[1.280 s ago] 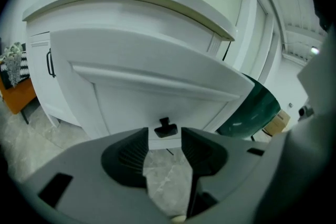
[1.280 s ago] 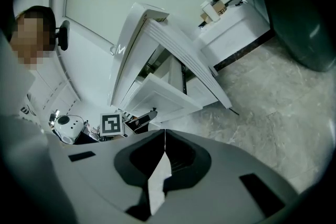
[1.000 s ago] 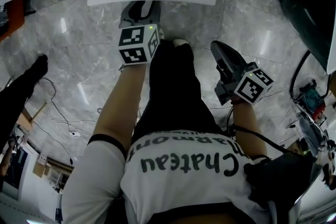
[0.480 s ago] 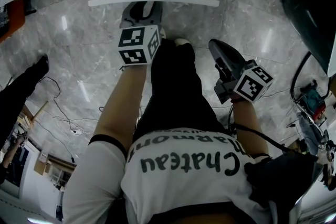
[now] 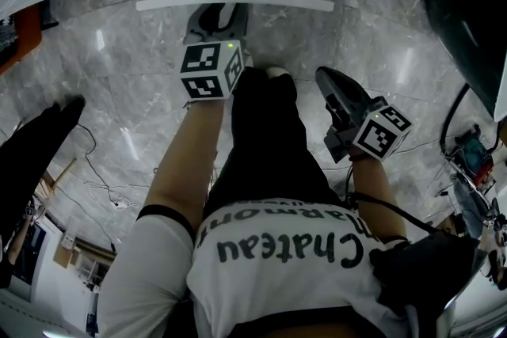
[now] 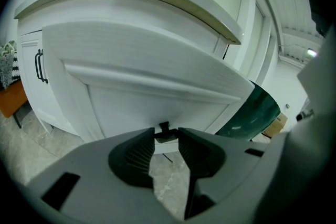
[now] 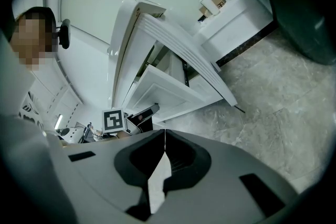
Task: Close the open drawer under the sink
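Observation:
The white drawer (image 5: pixel 234 2) stands pulled out from the cabinet at the top of the head view; its front panel (image 6: pixel 147 65) fills the left gripper view. My left gripper (image 5: pixel 214 16) points at that front from just below its edge. Its jaws stand a little apart, and the small black drawer handle (image 6: pixel 164 132) shows in the gap at the left gripper's (image 6: pixel 166 140) tips; I cannot tell if they touch it. My right gripper (image 5: pixel 337 87) hangs further back to the right, off the drawer. The right gripper's (image 7: pixel 165 139) jaws are pressed together with nothing in them. The open drawer (image 7: pixel 173 89) shows from the side in the right gripper view.
My own dark trouser leg (image 5: pixel 261 131) stands between the two grippers. Another person's dark leg (image 5: pixel 40 138) and loose cables (image 5: pixel 111 186) lie at the left on the marble floor. A dark green bin (image 5: pixel 467 4) and tools (image 5: pixel 467 154) are at the right.

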{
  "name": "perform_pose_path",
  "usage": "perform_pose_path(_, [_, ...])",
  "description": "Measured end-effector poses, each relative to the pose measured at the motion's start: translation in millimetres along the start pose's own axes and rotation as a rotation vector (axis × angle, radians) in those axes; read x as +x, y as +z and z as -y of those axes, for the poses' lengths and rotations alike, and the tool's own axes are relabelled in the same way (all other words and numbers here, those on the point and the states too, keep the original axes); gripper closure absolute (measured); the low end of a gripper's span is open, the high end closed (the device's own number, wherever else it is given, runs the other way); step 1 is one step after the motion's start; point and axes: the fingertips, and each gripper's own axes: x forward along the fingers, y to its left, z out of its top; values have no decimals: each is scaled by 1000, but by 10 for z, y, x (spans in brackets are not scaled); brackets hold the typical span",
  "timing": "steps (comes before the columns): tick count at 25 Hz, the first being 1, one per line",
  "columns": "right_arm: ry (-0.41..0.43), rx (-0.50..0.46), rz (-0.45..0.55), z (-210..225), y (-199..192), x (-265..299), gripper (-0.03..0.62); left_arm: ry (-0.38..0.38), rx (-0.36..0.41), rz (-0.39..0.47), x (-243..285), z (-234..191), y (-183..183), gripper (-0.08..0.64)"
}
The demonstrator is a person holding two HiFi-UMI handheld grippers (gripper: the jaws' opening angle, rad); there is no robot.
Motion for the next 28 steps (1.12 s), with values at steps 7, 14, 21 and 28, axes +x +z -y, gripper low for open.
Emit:
perform_pose_path(7, [-2,10,2,23,45,71,580,7,14,-2,111,-46,104,417])
perform_pose_path(14, [-25,23,19,58,131,36,580,-8,14,7,220,-56,227,417])
perform_pose_path(21, [-24,38,26,15,141,59,580,-19,39,-22,294,-51,235,419])
perform_pose_path(28, [-20,47,32,-39,133,86,580,-18,44,-53,320,-62,252,419])
